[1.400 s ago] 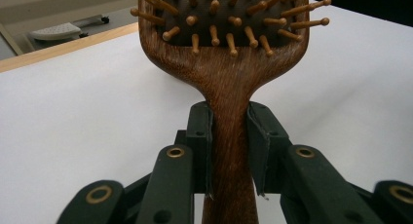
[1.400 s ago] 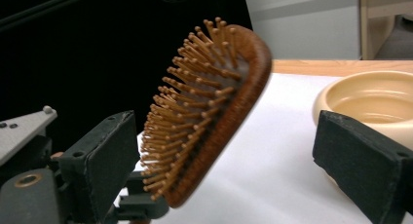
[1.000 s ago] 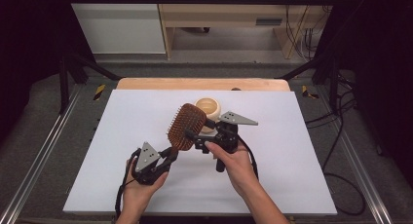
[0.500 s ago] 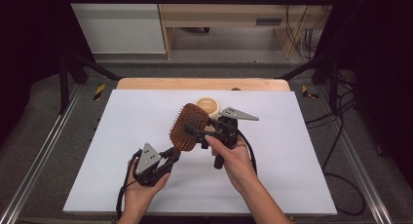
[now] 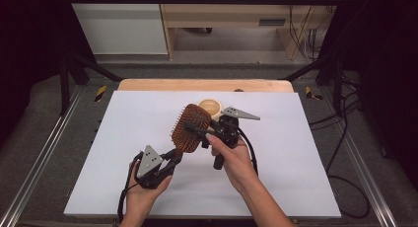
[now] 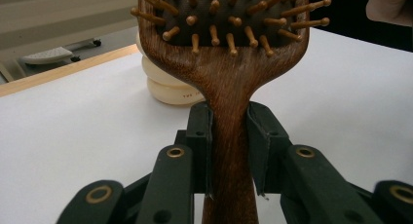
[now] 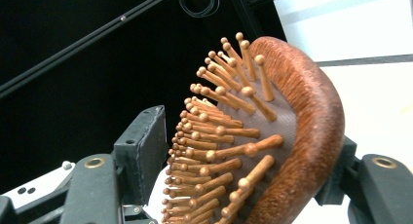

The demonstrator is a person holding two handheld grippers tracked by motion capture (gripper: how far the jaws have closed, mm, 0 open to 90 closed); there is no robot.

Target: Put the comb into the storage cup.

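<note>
High view: above the middle of the white bench [image 5: 296,153], the wooden hairbrush [image 5: 191,128] is held off the surface, its handle clamped in the left claw [image 5: 173,157]. The right claw [image 5: 202,132] stands apart around the bristled head. Closing there could bend pins or twist the brush loose, knocking the small bowl [image 5: 211,107] near the far edge.

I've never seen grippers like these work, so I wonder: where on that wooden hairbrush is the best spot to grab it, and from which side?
The narrow handle, from its free end. The hairbrush tapers to a slim flat-sided neck that the left gripper already clamps squarely between both jaws. The head is wide, rounded and full of pins; the right gripper straddles it, probably less securely.
</note>
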